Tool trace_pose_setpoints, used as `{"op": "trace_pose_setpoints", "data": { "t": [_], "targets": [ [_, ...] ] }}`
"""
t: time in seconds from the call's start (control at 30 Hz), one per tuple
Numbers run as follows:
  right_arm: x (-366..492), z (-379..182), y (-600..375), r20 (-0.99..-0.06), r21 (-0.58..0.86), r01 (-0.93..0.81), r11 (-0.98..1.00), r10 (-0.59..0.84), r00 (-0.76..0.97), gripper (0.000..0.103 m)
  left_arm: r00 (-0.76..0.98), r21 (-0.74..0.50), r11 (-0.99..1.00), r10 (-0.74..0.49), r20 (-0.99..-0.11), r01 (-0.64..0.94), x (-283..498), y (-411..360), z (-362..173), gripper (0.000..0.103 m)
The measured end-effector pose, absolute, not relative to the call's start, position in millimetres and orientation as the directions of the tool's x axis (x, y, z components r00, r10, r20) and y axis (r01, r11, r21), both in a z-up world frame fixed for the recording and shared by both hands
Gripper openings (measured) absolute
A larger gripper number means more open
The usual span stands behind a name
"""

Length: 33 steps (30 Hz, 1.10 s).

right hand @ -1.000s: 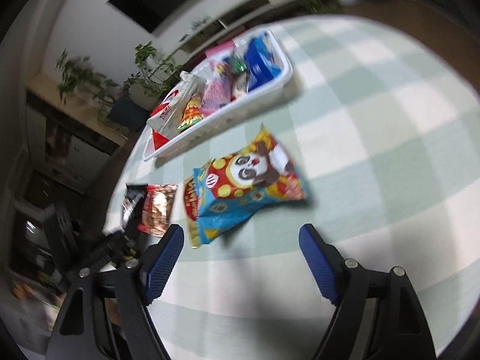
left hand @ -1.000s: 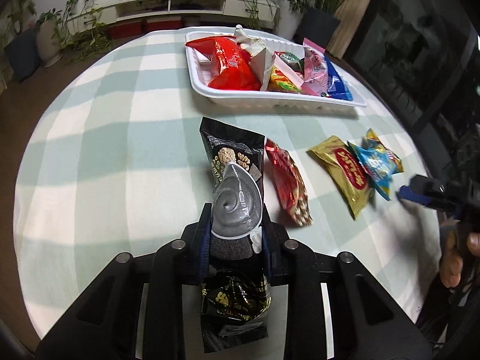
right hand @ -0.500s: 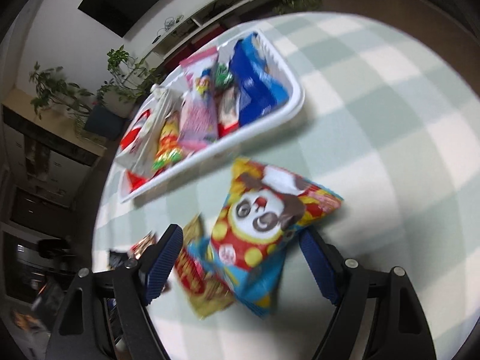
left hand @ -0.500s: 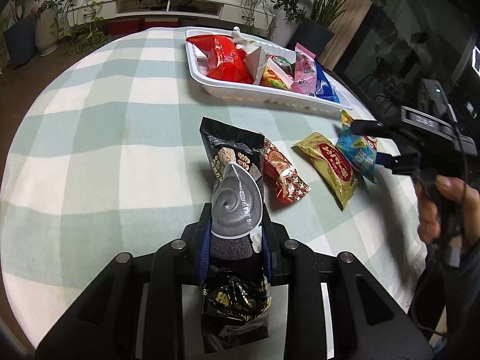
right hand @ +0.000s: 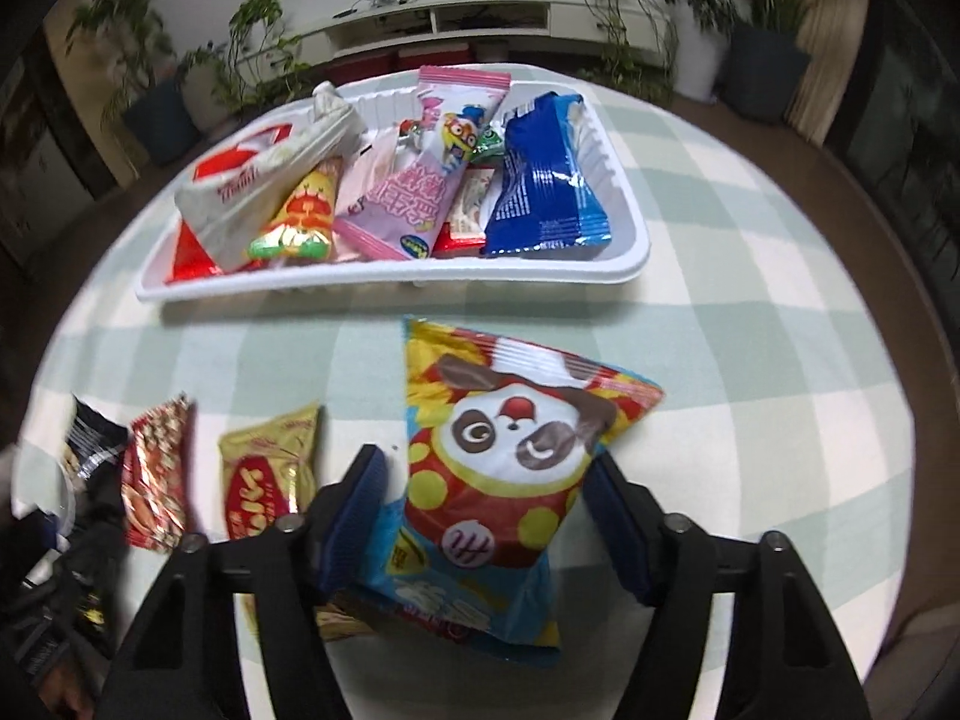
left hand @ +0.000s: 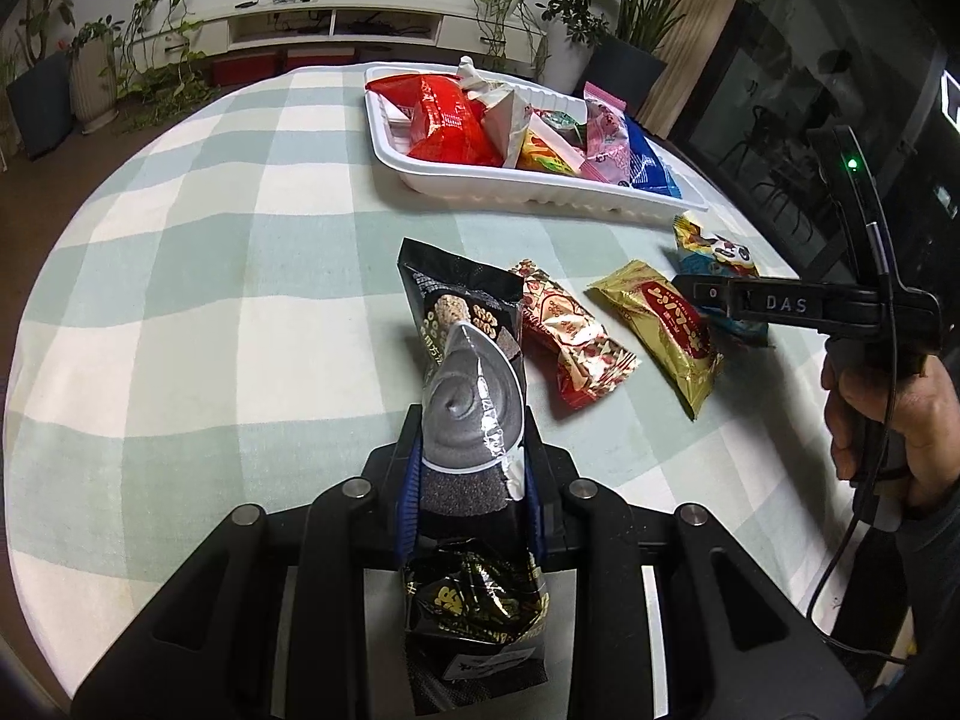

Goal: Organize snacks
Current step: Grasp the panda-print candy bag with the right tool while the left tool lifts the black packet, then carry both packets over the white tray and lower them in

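Observation:
My left gripper [left hand: 471, 480] is shut on a black snack packet [left hand: 468, 372] with a grey swirl picture; the packet sticks forward over the checked tablecloth. My right gripper [right hand: 486, 516] is open, its blue pads either side of a panda snack bag [right hand: 504, 456] lying on the table. The right gripper also shows in the left wrist view [left hand: 708, 300], over the panda bag [left hand: 714, 255]. A gold packet [right hand: 270, 480] and a red-gold packet [right hand: 156, 474] lie to its left. A white tray [right hand: 390, 285] holds several snack packets.
The white tray [left hand: 540, 195] stands at the far side of the round table. The gold packet [left hand: 666, 330] and red-gold packet [left hand: 570, 342] lie between the two grippers. Potted plants and a low white shelf stand behind the table.
My right gripper has swung in and moved down around the panda bag, which now lies between its open pads. My left gripper still holds the black packet, shifted slightly.

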State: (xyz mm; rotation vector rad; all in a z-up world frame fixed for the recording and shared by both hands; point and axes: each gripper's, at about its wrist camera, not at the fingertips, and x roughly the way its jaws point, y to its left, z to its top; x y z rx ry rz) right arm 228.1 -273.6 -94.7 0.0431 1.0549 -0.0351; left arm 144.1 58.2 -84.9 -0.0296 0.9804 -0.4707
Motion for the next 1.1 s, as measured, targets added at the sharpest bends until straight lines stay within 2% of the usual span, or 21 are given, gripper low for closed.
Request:
{"op": "trace_pose_setpoints", "data": {
  "t": [0.17, 0.33, 0.7, 0.9, 1.1],
  "targets": [
    [225.7, -92.2, -277.6, -0.863, -0.011, 0.033, 0.999, -0.026, 0.505, 0.041, 0.467, -0.229, 0.9, -0.394, -0.792, 0.372, 144.4, 58.2, -85.1, 0.025],
    [217.0, -87.0, -301.6, -0.857, 0.106, 0.053, 0.993, 0.064, 0.511, 0.04, 0.466, -0.253, 0.898, -0.408, -0.786, 0.359, 144.4, 61.2, -84.1, 0.024],
    [180.5, -65.2, -367.1, -0.767, 0.35, 0.154, 0.924, 0.188, 0.613, 0.04, 0.521, -0.372, 0.882, -0.471, -0.712, 0.29, 145.9, 99.8, -55.0, 0.024],
    [191.4, -42.8, -396.9, -0.74, 0.374, 0.194, 0.907, 0.165, 0.652, 0.04, 0.576, -0.382, 0.883, -0.467, -0.671, 0.272, 175.5, 119.3, -14.6, 0.024],
    [220.2, -7.5, -387.0, -0.7, 0.356, 0.122, 0.927, 0.178, 0.692, 0.04, 0.595, -0.329, 0.888, -0.46, -0.659, 0.322, 219.6, 98.8, 23.0, 0.024]
  ]
}}
